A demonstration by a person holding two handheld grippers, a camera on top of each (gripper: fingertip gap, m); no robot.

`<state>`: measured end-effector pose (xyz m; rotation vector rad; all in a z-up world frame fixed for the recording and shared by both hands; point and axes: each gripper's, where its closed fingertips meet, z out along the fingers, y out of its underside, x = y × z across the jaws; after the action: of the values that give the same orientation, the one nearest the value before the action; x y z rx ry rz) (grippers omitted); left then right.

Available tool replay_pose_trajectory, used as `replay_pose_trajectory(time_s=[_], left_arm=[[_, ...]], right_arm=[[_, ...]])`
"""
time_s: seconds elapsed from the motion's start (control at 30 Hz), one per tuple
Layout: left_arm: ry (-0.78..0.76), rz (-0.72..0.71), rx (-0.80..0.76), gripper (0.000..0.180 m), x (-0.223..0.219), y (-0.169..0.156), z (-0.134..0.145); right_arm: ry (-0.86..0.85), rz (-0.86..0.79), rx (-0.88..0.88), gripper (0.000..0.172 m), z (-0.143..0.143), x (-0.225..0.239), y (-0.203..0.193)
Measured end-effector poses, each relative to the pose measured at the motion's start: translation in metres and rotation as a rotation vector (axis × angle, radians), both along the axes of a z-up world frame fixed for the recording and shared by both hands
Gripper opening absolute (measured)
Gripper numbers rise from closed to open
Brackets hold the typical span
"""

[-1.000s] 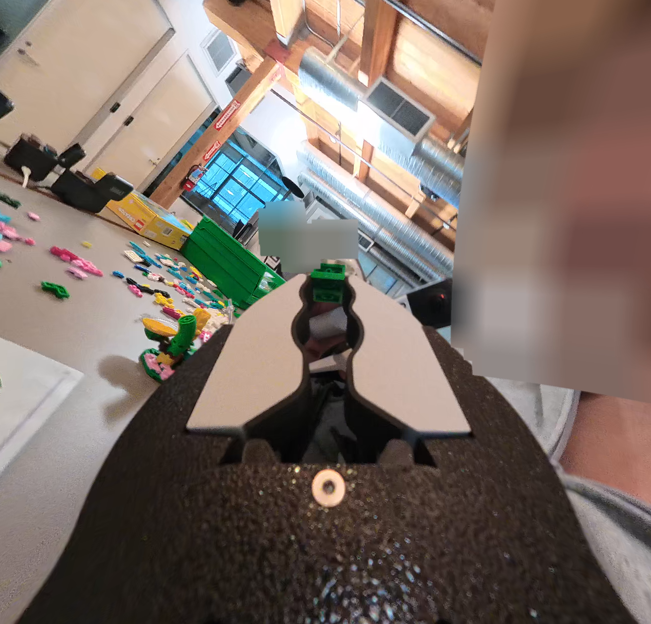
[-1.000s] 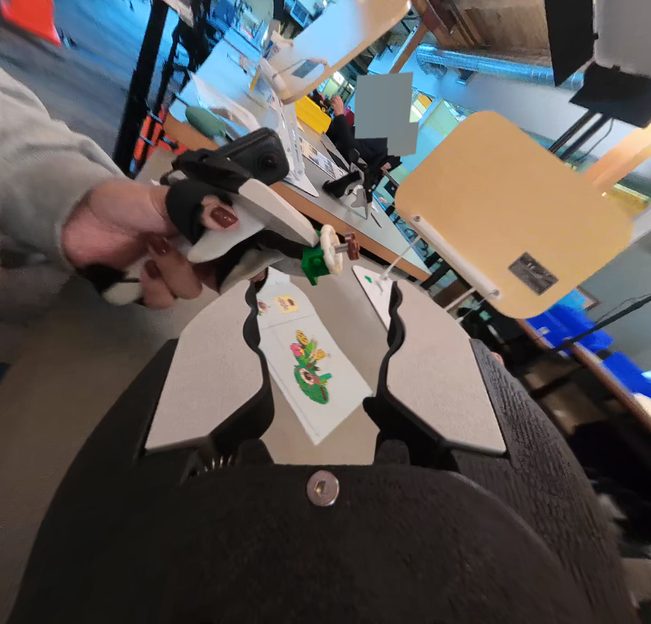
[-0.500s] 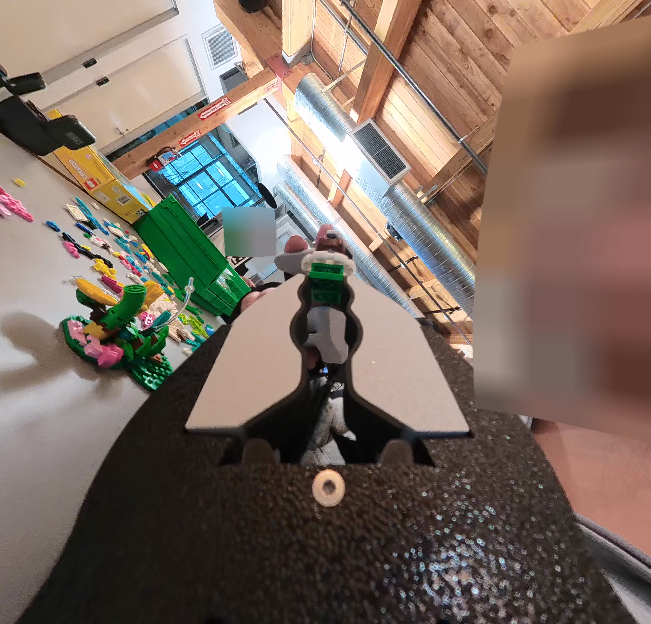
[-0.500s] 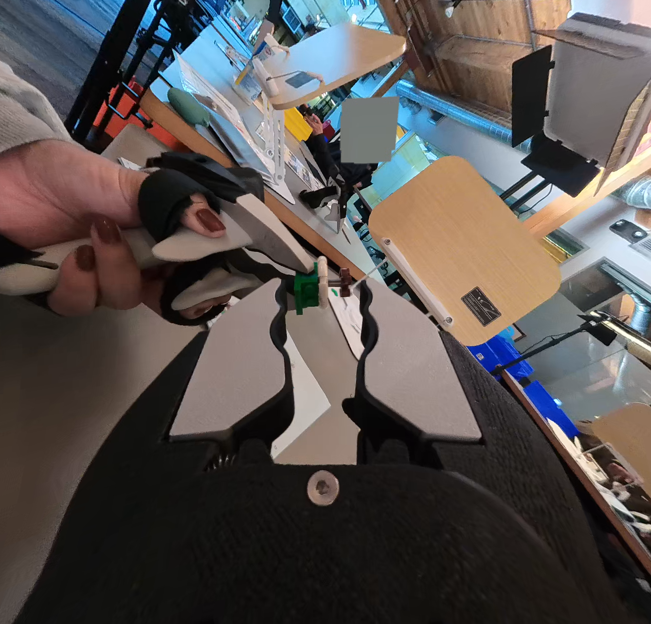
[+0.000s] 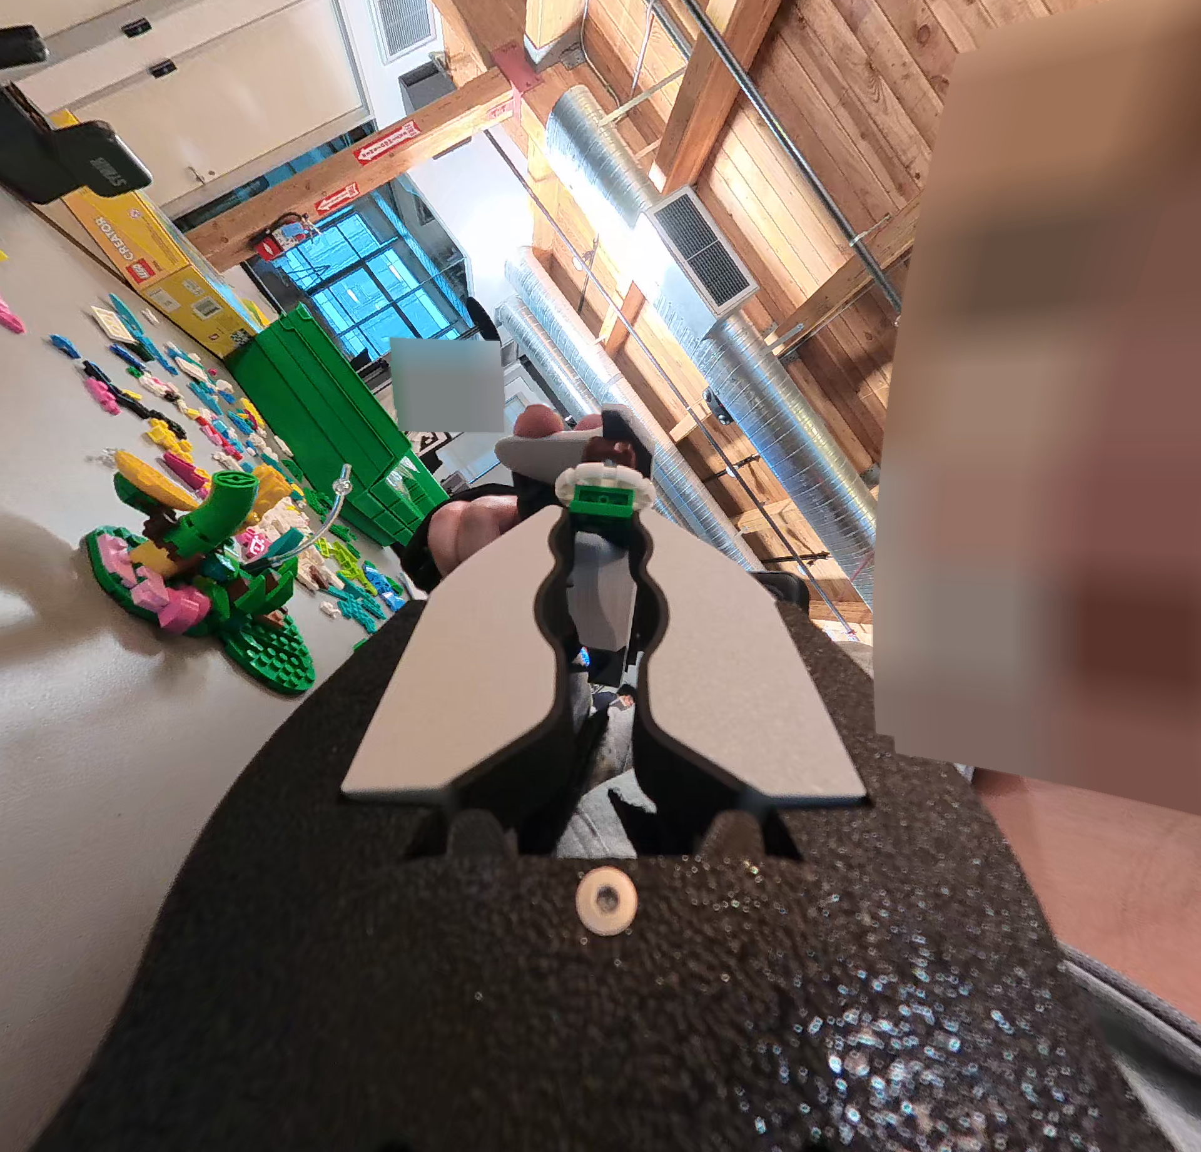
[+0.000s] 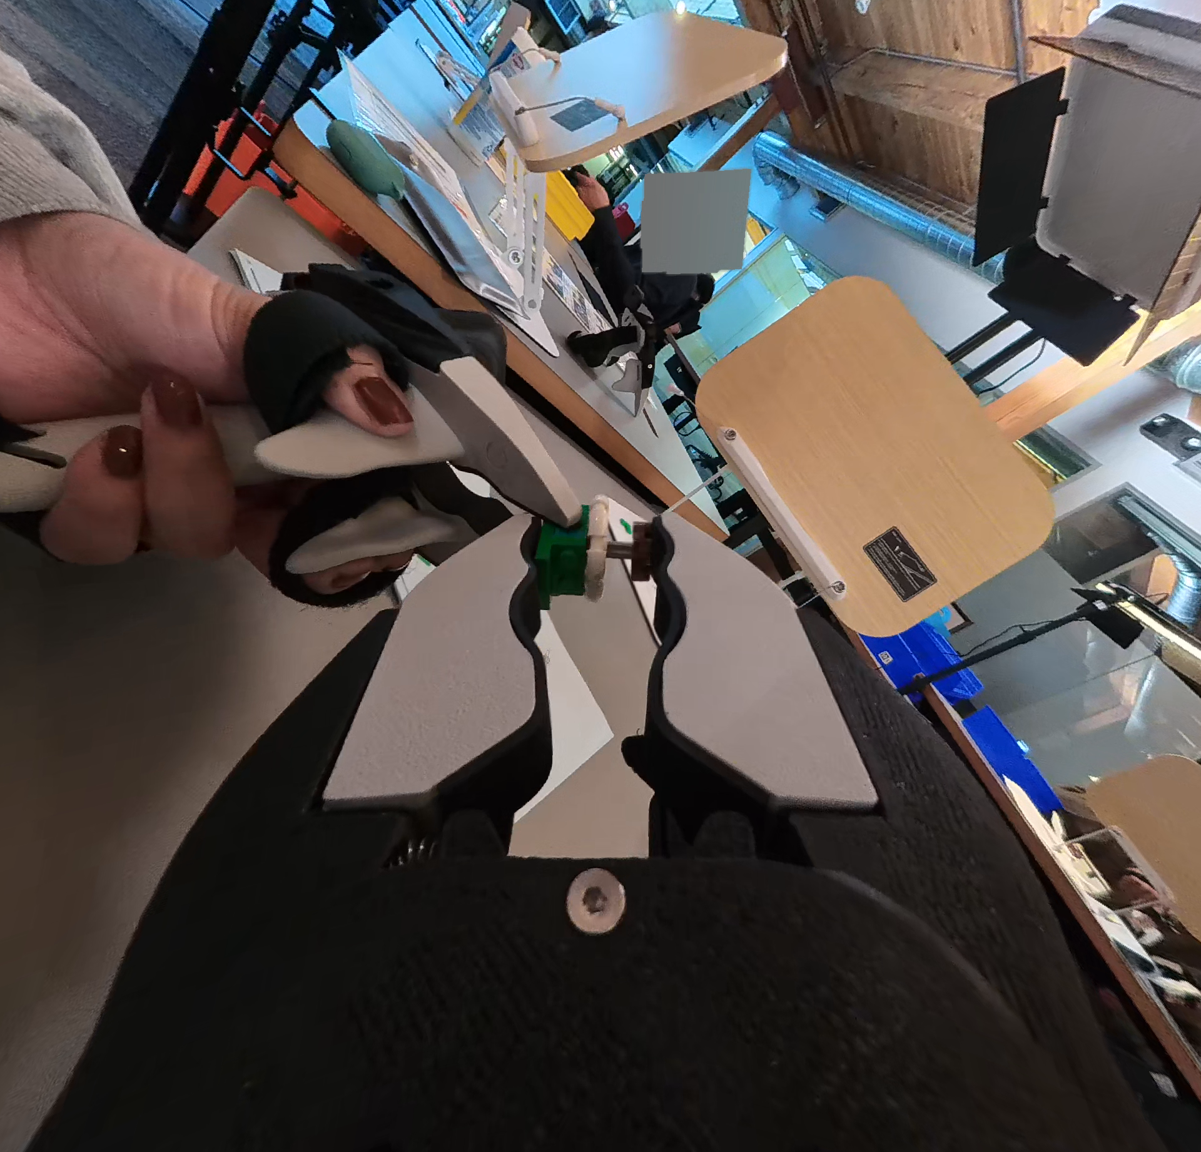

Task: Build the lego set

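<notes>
Over the grey tabletop (image 5: 97, 698), my left tongs (image 5: 601, 519) are pinching a green brick (image 5: 601, 502). My right tongs (image 6: 593, 536) are bracketing that piece end to end, fingertips seemingly pressing brick and brown cap (image 6: 642, 552).

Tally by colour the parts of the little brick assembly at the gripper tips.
Green brick: 1
White round piece: 1
Grey axle: 1
Brown piece: 1
Total in the brick assembly: 4
</notes>
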<state>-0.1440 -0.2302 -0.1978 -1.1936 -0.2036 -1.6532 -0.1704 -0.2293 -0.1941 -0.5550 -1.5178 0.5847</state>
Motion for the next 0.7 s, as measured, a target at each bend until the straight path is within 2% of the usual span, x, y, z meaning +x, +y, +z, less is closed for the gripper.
replay_pose_trajectory(time_s=[0.27,0.5,0.7], left_arm=[[-0.007,-0.002,-0.019,0.016,0.000,0.000,-0.005],[0.052,-0.014,-0.039,0.016,0.005,0.001,-0.012],[0.088,-0.022,-0.046,0.016,0.008,0.001,-0.016]], right_arm=[[-0.024,0.017,-0.007,0.029,-0.004,0.000,0.000],[-0.091,0.080,-0.091,0.029,-0.011,0.003,-0.001],[-0.101,0.096,-0.094,0.029,-0.013,0.006,-0.001]])
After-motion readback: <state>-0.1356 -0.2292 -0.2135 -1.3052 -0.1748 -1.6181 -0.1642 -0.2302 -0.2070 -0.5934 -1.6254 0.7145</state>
